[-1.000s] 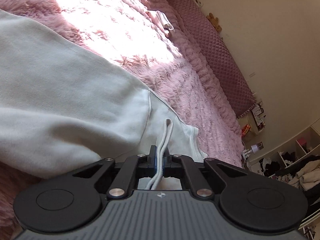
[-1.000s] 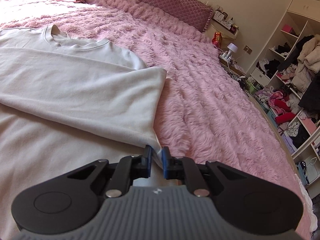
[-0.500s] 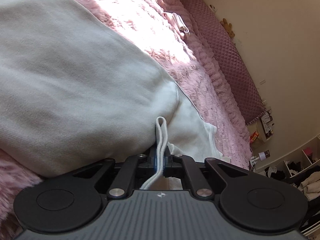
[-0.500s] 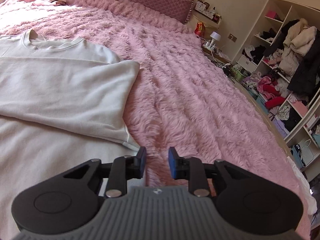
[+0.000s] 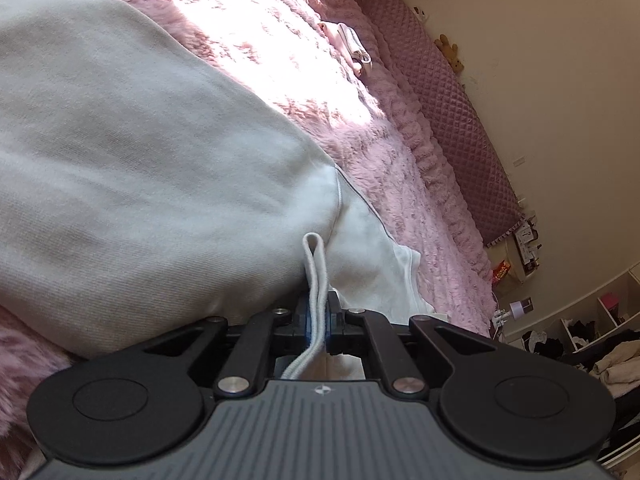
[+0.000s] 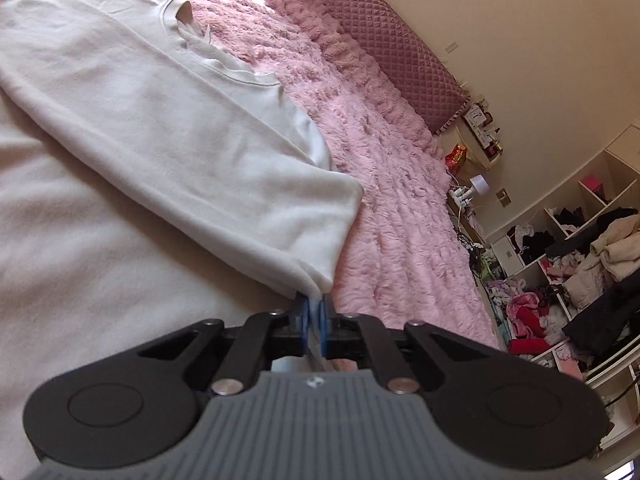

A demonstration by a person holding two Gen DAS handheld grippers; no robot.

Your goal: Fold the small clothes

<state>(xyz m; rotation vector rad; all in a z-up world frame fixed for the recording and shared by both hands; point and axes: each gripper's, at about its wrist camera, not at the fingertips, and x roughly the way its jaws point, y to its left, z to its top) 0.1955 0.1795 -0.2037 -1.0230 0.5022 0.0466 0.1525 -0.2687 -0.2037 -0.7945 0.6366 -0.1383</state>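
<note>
A white long-sleeved shirt (image 6: 168,132) lies on a fluffy pink bedspread (image 6: 392,216), one sleeve folded across its body. My right gripper (image 6: 315,312) is shut on the cuff corner of that sleeve (image 6: 316,276). In the left wrist view the same shirt (image 5: 140,184) fills the left side. My left gripper (image 5: 318,316) is shut on a doubled edge of the shirt's fabric (image 5: 316,264), which sticks up between the blue pads as a narrow loop.
A quilted mauve headboard cushion (image 5: 452,120) runs along the wall. Small folded clothes (image 5: 352,46) lie on the bedspread far off. Open shelves full of clothes (image 6: 568,264) stand at the right. A nightstand with a lamp (image 6: 478,186) and red packet sits by the bed.
My right gripper opened half a second ago and has now shut again on the sleeve's cuff corner. The left gripper kept its hold on the fabric edge and moved slightly.
</note>
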